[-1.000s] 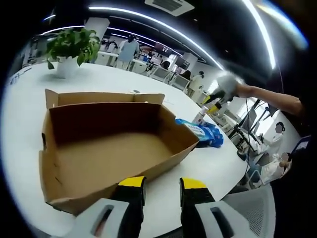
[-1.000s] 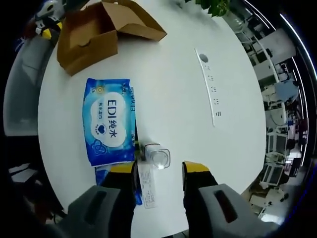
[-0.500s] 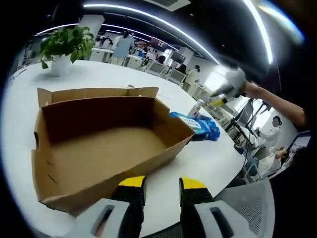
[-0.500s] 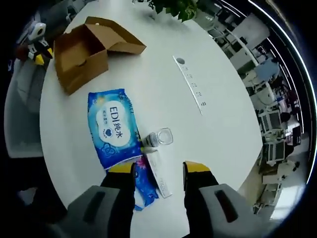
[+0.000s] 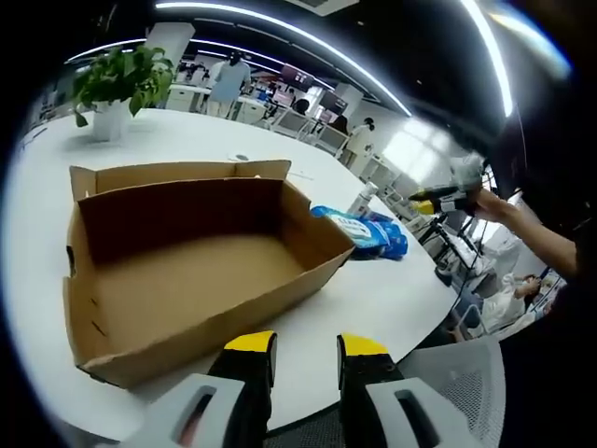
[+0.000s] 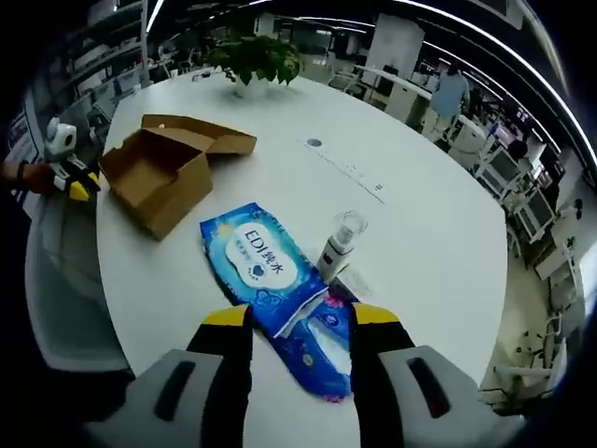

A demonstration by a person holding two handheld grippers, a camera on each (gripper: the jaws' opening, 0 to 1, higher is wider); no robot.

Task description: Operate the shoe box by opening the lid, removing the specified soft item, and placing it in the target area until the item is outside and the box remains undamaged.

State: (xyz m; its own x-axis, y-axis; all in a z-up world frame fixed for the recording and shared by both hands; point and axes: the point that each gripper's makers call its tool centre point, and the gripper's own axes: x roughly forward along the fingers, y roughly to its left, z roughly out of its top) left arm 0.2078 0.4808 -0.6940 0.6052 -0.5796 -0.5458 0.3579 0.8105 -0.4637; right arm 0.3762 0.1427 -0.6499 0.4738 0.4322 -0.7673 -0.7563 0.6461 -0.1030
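The brown cardboard shoe box (image 5: 196,261) stands open and empty on the white table, its lid flap folded back at the far side. My left gripper (image 5: 306,347) hovers open just in front of the box's near wall, nothing between its jaws. A blue wipes pack (image 5: 359,231) lies on the table to the right of the box. In the right gripper view the same wipes pack (image 6: 256,263) lies ahead of my open right gripper (image 6: 300,319), which is raised above it. The box (image 6: 160,173) sits beyond, at the left. The right gripper (image 5: 446,196) hangs in the air past the pack.
A small clear bottle (image 6: 338,243) stands beside the wipes pack, with a second blue packet (image 6: 322,347) under the pack's near end. A potted plant (image 6: 254,58) and a power strip (image 6: 340,168) sit farther back. A grey chair (image 6: 65,280) stands at the table's edge.
The right gripper has lifted and tilted up from looking straight down at the wipes pack and bottle to looking across the table. The left gripper shifted only slightly.
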